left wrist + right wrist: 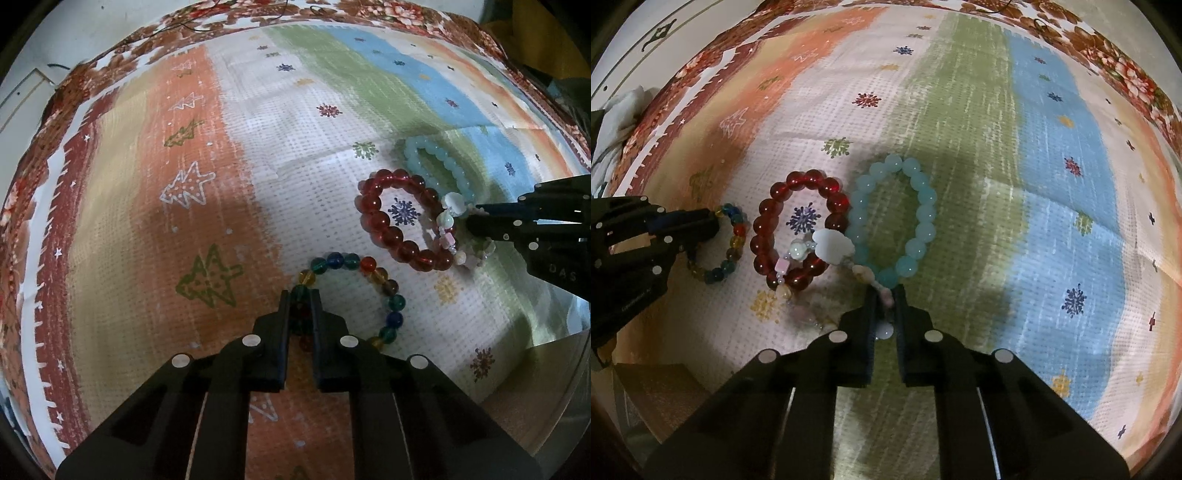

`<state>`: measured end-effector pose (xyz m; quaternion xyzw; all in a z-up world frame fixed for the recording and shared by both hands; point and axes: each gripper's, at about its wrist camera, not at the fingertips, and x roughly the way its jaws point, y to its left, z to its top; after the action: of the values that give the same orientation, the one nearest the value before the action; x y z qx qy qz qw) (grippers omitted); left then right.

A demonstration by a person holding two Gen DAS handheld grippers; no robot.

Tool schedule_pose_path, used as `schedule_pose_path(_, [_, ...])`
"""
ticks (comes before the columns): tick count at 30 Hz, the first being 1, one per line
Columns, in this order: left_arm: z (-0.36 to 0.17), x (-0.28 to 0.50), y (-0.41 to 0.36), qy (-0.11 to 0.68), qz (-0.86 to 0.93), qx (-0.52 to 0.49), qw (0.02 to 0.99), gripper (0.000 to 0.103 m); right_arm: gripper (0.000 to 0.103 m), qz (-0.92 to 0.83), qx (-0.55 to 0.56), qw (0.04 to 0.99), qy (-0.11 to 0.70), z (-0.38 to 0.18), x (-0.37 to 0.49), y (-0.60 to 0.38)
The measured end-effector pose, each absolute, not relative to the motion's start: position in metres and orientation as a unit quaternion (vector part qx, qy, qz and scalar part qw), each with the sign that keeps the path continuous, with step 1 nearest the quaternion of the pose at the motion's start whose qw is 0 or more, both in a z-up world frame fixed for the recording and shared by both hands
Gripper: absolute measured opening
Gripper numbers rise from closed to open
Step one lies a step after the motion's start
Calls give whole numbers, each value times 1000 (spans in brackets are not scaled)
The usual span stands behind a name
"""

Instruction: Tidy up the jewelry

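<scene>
My left gripper (300,295) is shut on a multicolour bead bracelet (391,291), which lies on the patterned cloth; the same bracelet shows in the right wrist view (735,243). My right gripper (885,293) is shut on a pastel charm bracelet (833,245) with a white cloud charm, which drapes over the dark red bead bracelet (798,229). A pale aqua bead bracelet (916,221) lies just right of the red one. In the left wrist view the red bracelet (380,221), aqua bracelet (439,162) and right gripper (476,214) are at right.
The striped, snowflake-printed cloth (1052,221) covers the table, with a floral border (44,155) at its edges. A brown box corner (661,391) sits at lower left in the right wrist view. A shiny surface (554,369) is at lower right in the left view.
</scene>
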<state>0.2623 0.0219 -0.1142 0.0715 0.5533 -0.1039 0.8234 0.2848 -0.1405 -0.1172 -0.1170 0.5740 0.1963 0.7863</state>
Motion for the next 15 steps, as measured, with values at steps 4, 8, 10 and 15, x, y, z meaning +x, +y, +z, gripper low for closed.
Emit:
schedule_pose_path(4, [-112, 261, 23, 553, -105, 67, 823, 9, 8, 202, -111, 786, 574, -115, 283, -143])
schedule_pose_path(8, [-106, 258, 22, 550, -108, 60, 826, 9, 8, 210, -107, 787, 571, -111, 278, -143])
schedule_pose_path(10, [-101, 257, 23, 546, -108, 56, 829, 9, 8, 212, -105, 789, 567, -106, 276, -143])
schedule_pose_path(15, [-88, 252, 26, 532, -106, 30, 839, 9, 8, 225, -99, 796, 553, -88, 269, -142])
